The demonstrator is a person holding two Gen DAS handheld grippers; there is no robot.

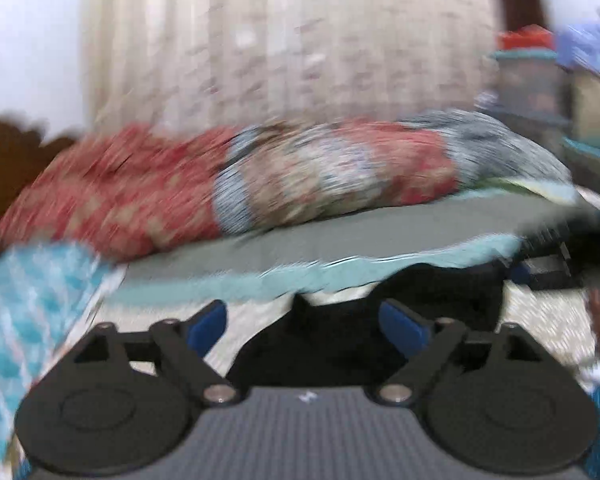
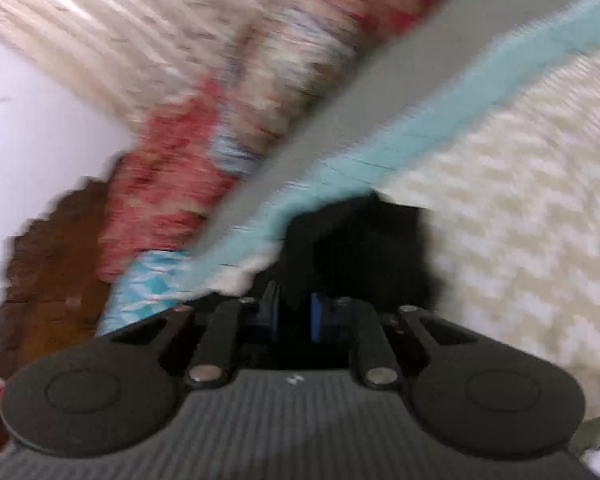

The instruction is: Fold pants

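Note:
The black pants lie bunched on the cream patterned bed cover, just ahead of my left gripper. That gripper is open wide; its blue pads stand far apart on either side of the cloth without pressing it. In the tilted, blurred right wrist view the black pants run from the bed cover down into my right gripper. Its blue pads are close together with dark cloth in the narrow gap, shut on the pants.
Teal and grey bands cross the bed beyond the pants. Red patterned bedding is piled along the far side under a pale curtain. A turquoise patterned cloth lies left, stacked containers stand right, and a wooden headboard shows.

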